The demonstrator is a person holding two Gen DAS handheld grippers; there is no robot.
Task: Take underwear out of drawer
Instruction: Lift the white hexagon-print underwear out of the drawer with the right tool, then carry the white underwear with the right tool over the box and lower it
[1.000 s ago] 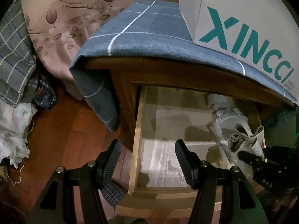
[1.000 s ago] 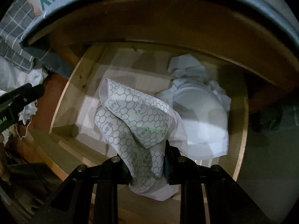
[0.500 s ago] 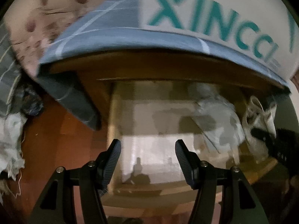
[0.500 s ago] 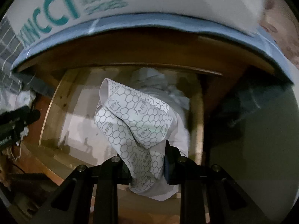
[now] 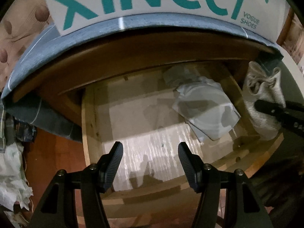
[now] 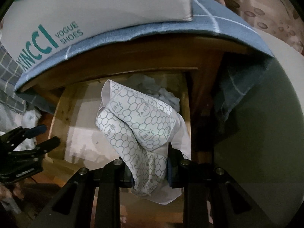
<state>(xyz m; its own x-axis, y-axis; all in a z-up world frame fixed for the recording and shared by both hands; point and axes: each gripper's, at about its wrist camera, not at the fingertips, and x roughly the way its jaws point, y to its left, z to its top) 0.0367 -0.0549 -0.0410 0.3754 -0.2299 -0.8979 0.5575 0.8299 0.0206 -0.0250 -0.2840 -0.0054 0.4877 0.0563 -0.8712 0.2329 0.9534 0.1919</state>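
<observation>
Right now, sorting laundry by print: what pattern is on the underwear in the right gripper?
Grey honeycomb hexagons with small logos on white underwear, clearest in the right wrist view.

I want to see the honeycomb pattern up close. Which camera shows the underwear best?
The right wrist view: the honeycomb underwear fills its middle, pinched in the right gripper. In the left wrist view it is only a blurry pale bundle at the right edge, pattern unreadable.

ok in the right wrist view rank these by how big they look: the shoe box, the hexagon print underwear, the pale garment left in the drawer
1. shoe box, spanning most of the top of the frame
2. hexagon print underwear, clamped in the right gripper; it hangs close to the lens, which inflates it
3. pale garment in the drawer, mostly hidden behind the underwear, so its true size is unsure
</observation>
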